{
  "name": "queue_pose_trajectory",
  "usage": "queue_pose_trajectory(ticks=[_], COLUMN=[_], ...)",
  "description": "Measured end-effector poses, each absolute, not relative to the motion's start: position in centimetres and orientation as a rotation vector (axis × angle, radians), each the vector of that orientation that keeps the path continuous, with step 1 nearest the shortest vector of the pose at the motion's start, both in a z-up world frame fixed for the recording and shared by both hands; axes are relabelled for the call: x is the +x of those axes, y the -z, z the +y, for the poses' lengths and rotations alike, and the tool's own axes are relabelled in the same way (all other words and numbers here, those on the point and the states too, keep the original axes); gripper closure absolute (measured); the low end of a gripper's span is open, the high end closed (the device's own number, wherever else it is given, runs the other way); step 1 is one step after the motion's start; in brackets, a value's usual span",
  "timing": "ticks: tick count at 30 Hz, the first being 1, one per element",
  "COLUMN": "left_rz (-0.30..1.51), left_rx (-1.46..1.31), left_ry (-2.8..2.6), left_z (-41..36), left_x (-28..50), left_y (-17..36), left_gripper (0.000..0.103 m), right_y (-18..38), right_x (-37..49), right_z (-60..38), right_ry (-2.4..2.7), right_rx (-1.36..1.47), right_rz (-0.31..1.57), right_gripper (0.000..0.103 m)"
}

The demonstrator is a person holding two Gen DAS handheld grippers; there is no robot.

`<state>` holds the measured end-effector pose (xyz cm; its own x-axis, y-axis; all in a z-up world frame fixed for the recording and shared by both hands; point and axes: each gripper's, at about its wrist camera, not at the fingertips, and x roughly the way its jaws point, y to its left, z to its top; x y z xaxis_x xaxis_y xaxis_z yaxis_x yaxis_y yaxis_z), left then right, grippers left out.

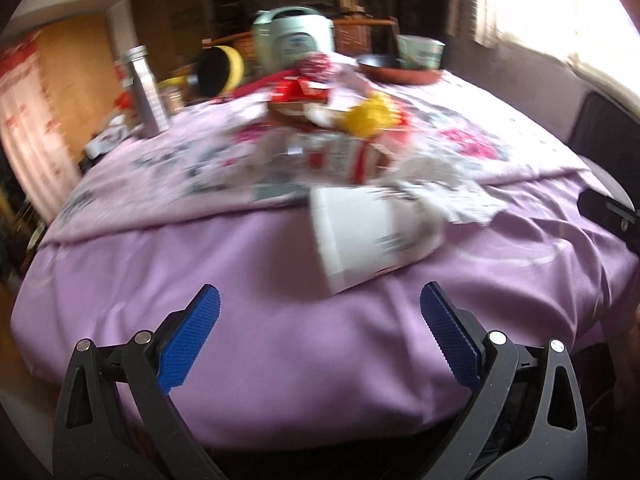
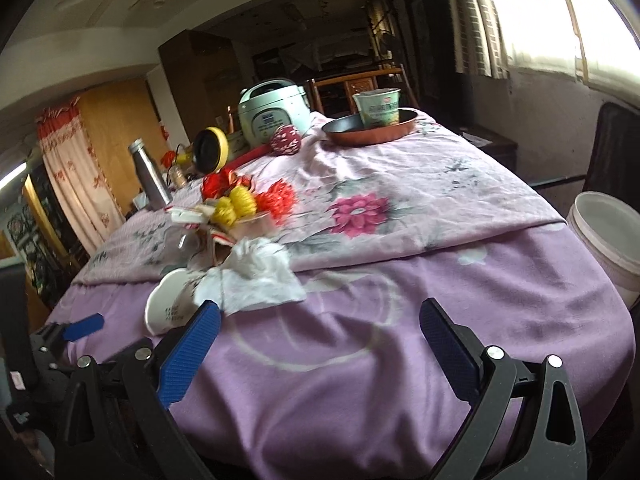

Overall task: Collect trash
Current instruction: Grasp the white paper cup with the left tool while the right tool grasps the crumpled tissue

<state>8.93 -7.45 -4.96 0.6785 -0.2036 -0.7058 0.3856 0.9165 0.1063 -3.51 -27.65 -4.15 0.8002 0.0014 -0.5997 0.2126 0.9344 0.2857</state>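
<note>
A white paper cup (image 1: 368,236) lies on its side on the purple tablecloth, just ahead of my open, empty left gripper (image 1: 320,304). Behind it are crumpled white tissue (image 1: 444,192) and a heap of red-and-white wrappers (image 1: 344,156) with yellow and red scraps. In the right wrist view the cup (image 2: 168,304) and tissue (image 2: 256,276) lie left of my open, empty right gripper (image 2: 320,316). The left gripper's blue fingertip (image 2: 84,326) shows at the left edge there. A white bucket (image 2: 608,240) stands beside the table on the right.
On the flowered cloth (image 2: 400,200) farther back stand a steel bottle (image 2: 150,176), a rice cooker (image 2: 272,114), a yellow-rimmed round object (image 2: 210,154), and a pan (image 2: 368,130) holding a noodle cup (image 2: 378,106). A dark chair (image 2: 616,152) stands at the right.
</note>
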Motion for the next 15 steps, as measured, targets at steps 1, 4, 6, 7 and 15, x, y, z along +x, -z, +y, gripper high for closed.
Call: queue_pose_trajectory(ticks=[1, 4, 6, 7, 15], left_rz=[0.77, 0.793, 0.805, 0.809, 0.837], left_rx=[0.279, 0.304, 0.304, 0.308, 0.195], left_ry=[0.356, 0.364, 0.377, 0.379, 0.217], left_z=[-8.7, -10.8, -12.0, -12.4, -7.1], left_x=[9.4, 10.6, 11.4, 11.7, 15.0], left_y=[5.4, 6.0, 6.3, 6.4, 6.1], left_gripper=[0.007, 0.007, 0.007, 0.007, 0.007], right_y=[4.2, 4.7, 5.1, 5.2, 6.0], right_x=[-3.5, -3.3, -3.2, -3.0, -2.1], right_z=[-28.0, -29.2, -29.5, -29.7, -29.4], right_ry=[0.116, 0.105, 0.101, 0.097, 0.052], right_rx=[0.365, 0.401, 0.407, 0.409, 0.419], right_rz=[0.633, 0.634, 0.637, 0.639, 0.66], right_gripper=[0.005, 0.005, 0.005, 0.005, 0.005])
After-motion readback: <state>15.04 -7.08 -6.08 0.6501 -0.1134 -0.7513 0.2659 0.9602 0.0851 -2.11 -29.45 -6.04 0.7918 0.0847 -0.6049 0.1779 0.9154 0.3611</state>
